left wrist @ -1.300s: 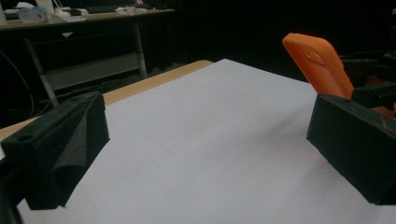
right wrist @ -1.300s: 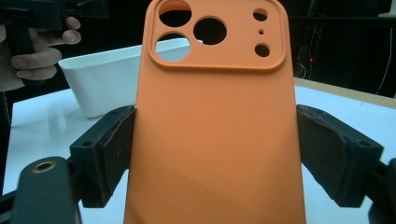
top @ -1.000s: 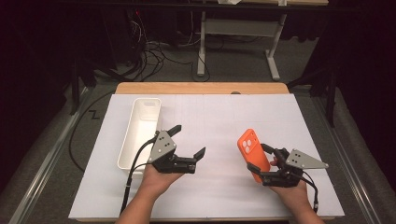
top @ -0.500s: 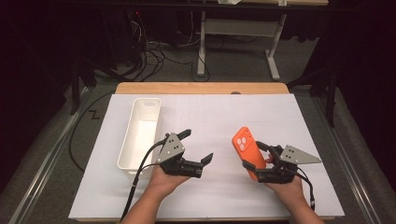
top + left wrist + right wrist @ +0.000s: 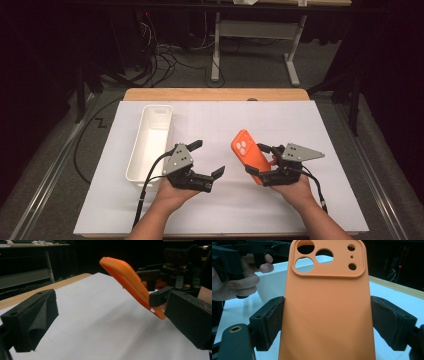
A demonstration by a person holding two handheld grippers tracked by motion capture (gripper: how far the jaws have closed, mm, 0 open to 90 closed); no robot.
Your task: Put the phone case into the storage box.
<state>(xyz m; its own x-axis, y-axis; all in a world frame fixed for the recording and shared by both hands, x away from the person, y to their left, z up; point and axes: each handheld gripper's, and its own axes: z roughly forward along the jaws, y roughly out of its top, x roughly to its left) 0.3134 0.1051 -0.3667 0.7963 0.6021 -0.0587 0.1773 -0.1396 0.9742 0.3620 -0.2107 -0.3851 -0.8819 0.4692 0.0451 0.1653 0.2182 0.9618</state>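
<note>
An orange phone case (image 5: 246,151) with camera cut-outs is pinched by its long sides in my right gripper (image 5: 257,160), right of the table's middle. It tilts up off the white sheet, camera end highest. In the right gripper view both pads (image 5: 274,317) press on the edges of the case (image 5: 327,310). My left gripper (image 5: 208,158) stands open to its left, nothing between its jaws, beside the white tray (image 5: 160,107). In the left gripper view the case (image 5: 127,282) slants ahead of my wide-apart left gripper (image 5: 110,322).
The long white tray has nothing in it and lies at the left of the white sheet (image 5: 280,120) that covers the table. A wooden edge (image 5: 215,94) runs along the far side. Beyond it are desk legs and cables on the dark floor.
My right gripper has carried the orange case a little to the left and slightly up, toward the left gripper. The left hand has kept its place.
</note>
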